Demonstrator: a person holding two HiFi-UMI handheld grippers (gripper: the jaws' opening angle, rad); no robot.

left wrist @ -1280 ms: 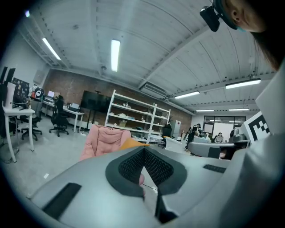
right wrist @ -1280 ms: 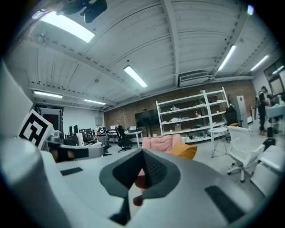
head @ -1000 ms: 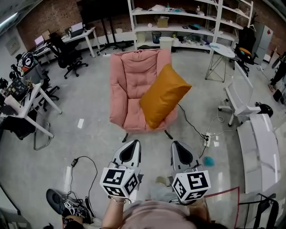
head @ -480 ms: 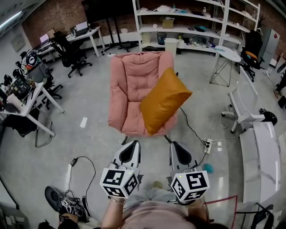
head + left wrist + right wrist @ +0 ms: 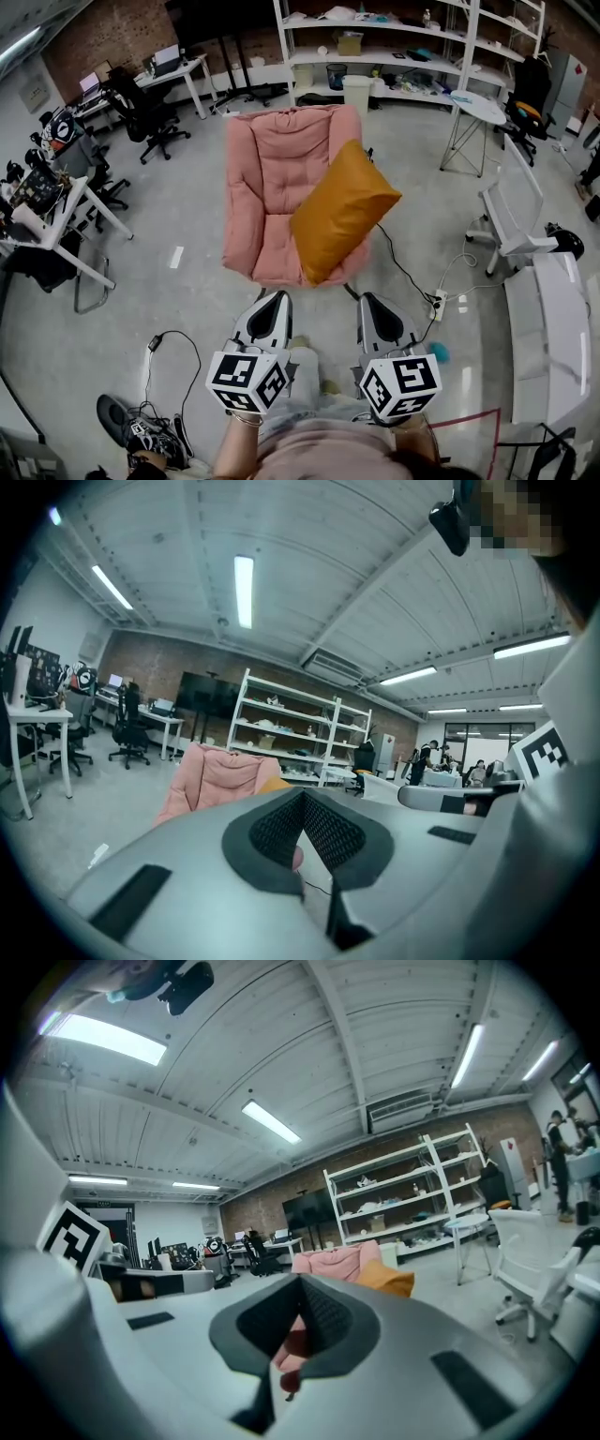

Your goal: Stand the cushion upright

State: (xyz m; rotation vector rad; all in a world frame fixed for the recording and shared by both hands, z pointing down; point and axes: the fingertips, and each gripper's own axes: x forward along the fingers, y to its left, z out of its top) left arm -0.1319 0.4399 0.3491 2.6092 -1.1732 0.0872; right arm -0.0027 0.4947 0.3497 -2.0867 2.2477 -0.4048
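Grippers: the left gripper [image 5: 274, 302] and the right gripper [image 5: 371, 302] are held side by side low in the head view, both pointing toward the chair. Each gripper view shows its pads pressed together with nothing between them, so both tools are empty.

Beyond the tips lies a stretch of grey floor [image 5: 187, 281], then the pink armchair [image 5: 272, 159]. The orange cushion [image 5: 342, 211] lies in that chair on a diagonal. Its lower end sits at the seat front and its upper corner juts past the arm on the picture's right. It is well apart from both grippers.

Judgement: the step in hand is the approach, with no contact yet made. The next move calls for closing the gap to the chair, parting the jaws, and taking the cushion by its edges. It can then be turned upright against the backrest. The soft filling will likely sag, so a hold from both sides is advisable.
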